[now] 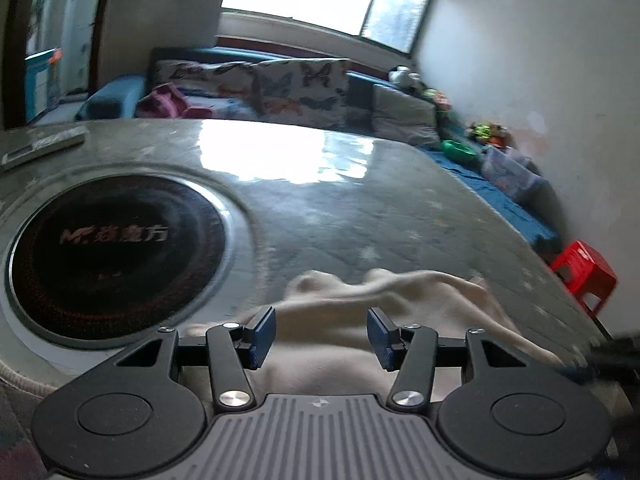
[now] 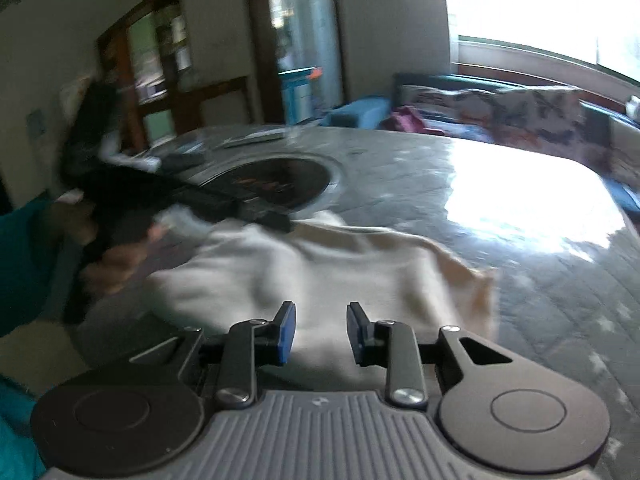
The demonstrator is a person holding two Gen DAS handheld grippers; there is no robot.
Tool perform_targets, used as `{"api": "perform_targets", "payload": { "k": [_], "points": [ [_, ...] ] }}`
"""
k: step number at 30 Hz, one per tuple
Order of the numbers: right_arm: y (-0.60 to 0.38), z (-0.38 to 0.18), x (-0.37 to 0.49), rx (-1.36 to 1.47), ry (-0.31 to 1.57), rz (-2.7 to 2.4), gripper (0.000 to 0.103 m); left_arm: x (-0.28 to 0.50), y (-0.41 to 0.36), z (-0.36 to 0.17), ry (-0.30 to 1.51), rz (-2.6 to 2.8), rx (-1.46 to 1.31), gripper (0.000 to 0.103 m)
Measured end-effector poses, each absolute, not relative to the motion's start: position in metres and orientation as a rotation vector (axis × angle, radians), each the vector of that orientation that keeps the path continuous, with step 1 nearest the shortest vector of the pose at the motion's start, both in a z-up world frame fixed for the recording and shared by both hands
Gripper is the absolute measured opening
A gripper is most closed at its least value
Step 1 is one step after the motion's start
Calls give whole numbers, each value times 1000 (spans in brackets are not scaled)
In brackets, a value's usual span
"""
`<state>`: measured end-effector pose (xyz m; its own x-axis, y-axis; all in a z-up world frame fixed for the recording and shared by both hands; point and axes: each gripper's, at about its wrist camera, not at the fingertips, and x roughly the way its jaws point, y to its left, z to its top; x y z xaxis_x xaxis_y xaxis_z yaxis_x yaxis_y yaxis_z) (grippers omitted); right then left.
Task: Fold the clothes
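Note:
A cream garment (image 1: pixel 384 300) lies rumpled on the grey marble table (image 1: pixel 320 200), near its front edge. My left gripper (image 1: pixel 321 336) is open and empty, just above the near part of the cloth. In the right wrist view the same garment (image 2: pixel 320 264) spreads across the table. My right gripper (image 2: pixel 321 330) is open and empty over its near edge. The left gripper (image 2: pixel 264 216) shows there as a dark blurred shape held in a hand, at the cloth's far left edge.
A round black induction hob (image 1: pixel 112 252) is set into the table left of the cloth. A flat grey device (image 1: pixel 40 148) lies at the far left. A red plastic stool (image 1: pixel 584 276) stands right of the table. A sofa with cushions (image 1: pixel 280 88) lies beyond.

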<state>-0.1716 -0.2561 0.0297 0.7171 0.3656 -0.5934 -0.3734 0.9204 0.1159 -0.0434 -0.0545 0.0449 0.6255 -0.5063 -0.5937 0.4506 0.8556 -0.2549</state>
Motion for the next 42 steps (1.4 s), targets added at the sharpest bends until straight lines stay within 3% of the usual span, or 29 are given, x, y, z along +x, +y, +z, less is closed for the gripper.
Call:
{"api": "perform_targets", "payload": {
  "k": [7, 14, 19, 22, 25, 29, 42],
  "points": [
    [-295, 7, -166, 101, 714, 307, 26, -75, -64, 38, 720, -629, -49, 55],
    [-288, 23, -153, 34, 652, 322, 27, -91, -59, 28, 749, -628, -43, 74],
    [-287, 6, -135, 64, 699, 320, 26, -96, -56, 28, 748, -625, -50, 78],
    [-284, 8, -134, 47, 695, 316, 26, -97, -52, 30, 746, -627, -59, 89],
    [-275, 18, -126, 18, 656, 333, 27, -97, -50, 32, 741, -613, -68, 92],
    [-267, 14, -103, 9, 661, 344, 28, -92, -45, 33, 734, -577, -82, 103],
    [-266, 6, -71, 21, 674, 296, 32, -70, -39, 45, 689, -578, -104, 103]
  ]
}}
